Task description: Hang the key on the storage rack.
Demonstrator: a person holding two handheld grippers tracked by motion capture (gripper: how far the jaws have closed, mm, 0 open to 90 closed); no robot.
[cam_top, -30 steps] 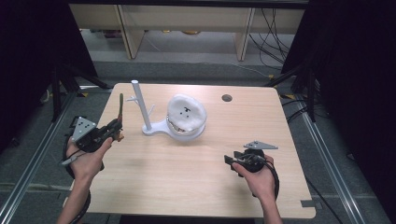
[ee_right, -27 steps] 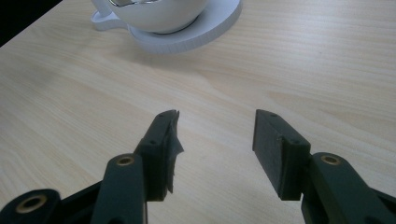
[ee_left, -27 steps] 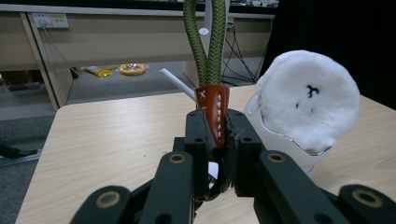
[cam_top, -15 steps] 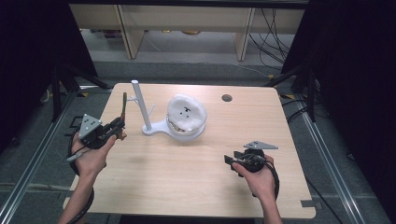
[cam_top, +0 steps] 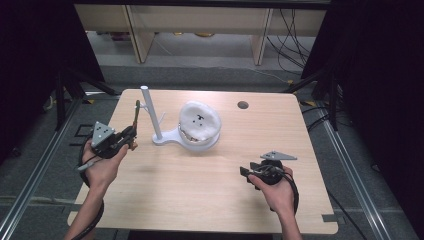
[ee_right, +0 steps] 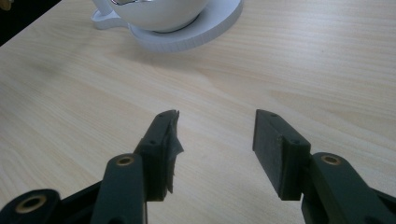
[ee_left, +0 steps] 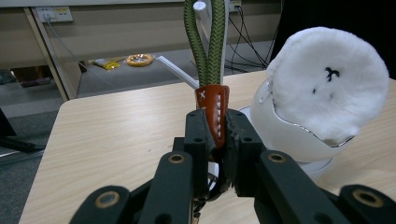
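Green braided cord loop with a brown leather tab stands upright, pinched at the tab by the left gripper, whose fingers are clamped tight on it. It is held above the left part of the bench, just beside the white stand's post. A fluffy white pad sits in the stand's bowl. The right gripper rests low over the bench's right side, fingers partly apart and holding nothing.
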